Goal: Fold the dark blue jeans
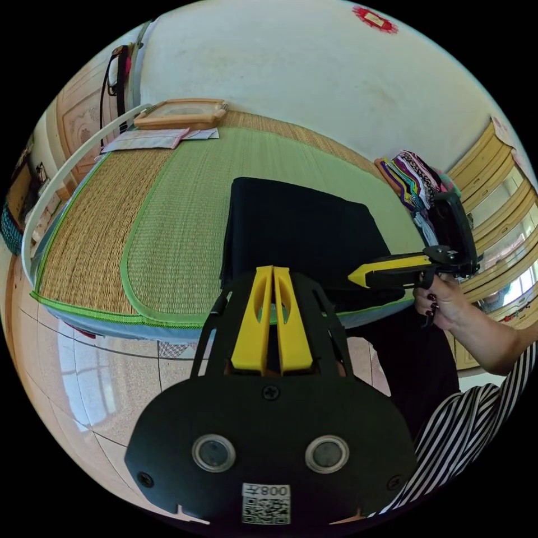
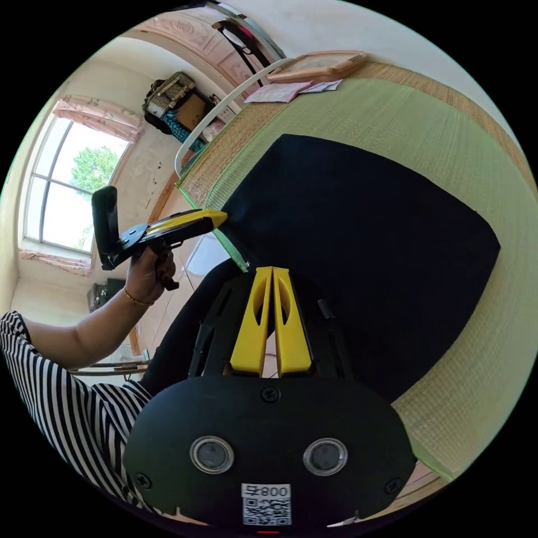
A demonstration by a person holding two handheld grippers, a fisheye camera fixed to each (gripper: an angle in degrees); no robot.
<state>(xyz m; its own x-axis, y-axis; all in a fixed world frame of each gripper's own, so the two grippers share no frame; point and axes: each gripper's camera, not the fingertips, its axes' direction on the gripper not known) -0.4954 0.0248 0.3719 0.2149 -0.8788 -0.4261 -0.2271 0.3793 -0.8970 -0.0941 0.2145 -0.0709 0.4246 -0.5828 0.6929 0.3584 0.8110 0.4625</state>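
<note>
We hold both grippers with fingers pressed together, gripping nothing: left gripper (image 1: pixel 272 273) and right gripper (image 2: pixel 272 273) sit at the jeans' (image 1: pixel 297 230) near edge on the mat (image 1: pixel 185 224).

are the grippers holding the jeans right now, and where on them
Both grippers, left and right, have their jaws closed at the near edge of the dark blue jeans; whether they pinch cloth cannot be told.

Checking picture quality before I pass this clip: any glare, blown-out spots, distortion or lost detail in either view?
Left gripper view: the fisheye bends the bed rail; window glare lies on the floor tiles; the dark blue jeans read as near-black with little fold detail. Right gripper view: the window is very bright, the jeans again dark and flat; the woven mat stays sharp.
</note>
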